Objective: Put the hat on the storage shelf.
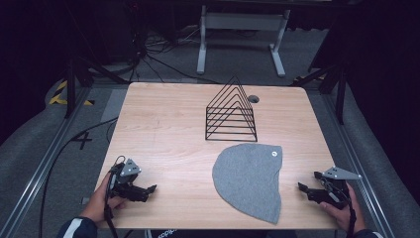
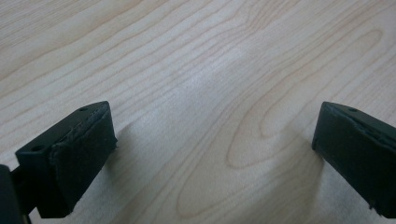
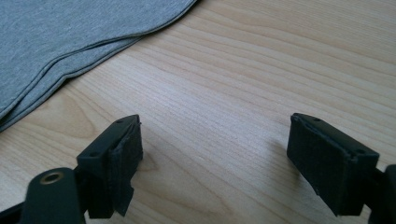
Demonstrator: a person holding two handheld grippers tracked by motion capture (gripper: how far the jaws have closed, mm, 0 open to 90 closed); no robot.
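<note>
Both grippers, left (image 1: 148,189) and right (image 1: 306,187), rested spread and empty on the table (image 1: 163,124), flanking what looked like a grey beanie (image 1: 250,178).

A grey knit hat (image 1: 250,179) lies flat on the desk (image 1: 163,134), right of centre toward the near edge, its rounded crown pointing near and a small round tag at its far right corner. A black wire rack (image 1: 231,113) of triangular dividers stands upright just beyond it.
</note>
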